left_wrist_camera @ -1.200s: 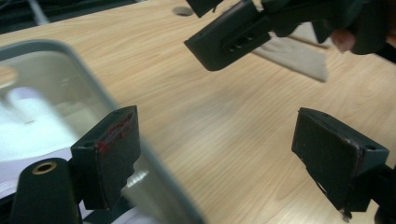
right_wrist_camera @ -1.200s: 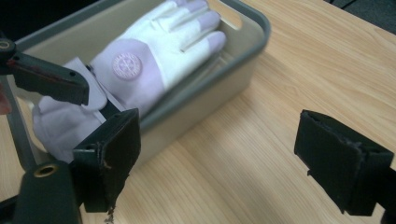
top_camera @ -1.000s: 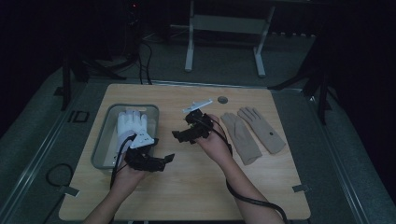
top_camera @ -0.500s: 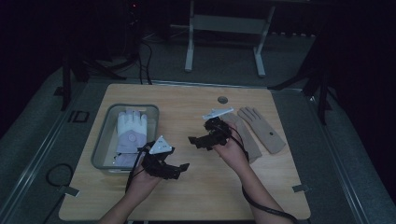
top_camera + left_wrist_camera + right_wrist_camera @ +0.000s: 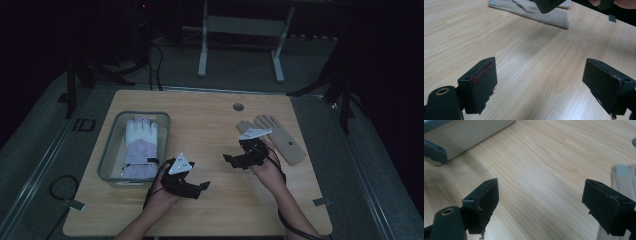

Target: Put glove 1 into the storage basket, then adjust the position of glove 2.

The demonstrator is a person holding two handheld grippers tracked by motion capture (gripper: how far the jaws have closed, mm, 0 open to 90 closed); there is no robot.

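A white and lavender glove (image 5: 141,145) lies in a clear bin (image 5: 109,150) at the table's left. A pair of beige gloves (image 5: 275,136) lies flat at the right; in the left gripper view these beige gloves (image 5: 536,12) lie far ahead. My left gripper (image 5: 201,189) hovers low near the front, right of the bin. Its jaws have just been opening and stand wide over bare wood (image 5: 544,75) with nothing between them. My right gripper (image 5: 231,161) points left beside the beige gloves, also open and holding nothing (image 5: 544,197).
The wooden table (image 5: 210,125) has a round cable hole (image 5: 238,107) at its back. In the right gripper view the bin (image 5: 461,135) shows top left. Dark floor, a metal stand (image 5: 240,30) and cables lie beyond the table.
Both hands have moved right and toward the table's front edge. The left gripper left the bin's side; the right gripper came close to the beige gloves.
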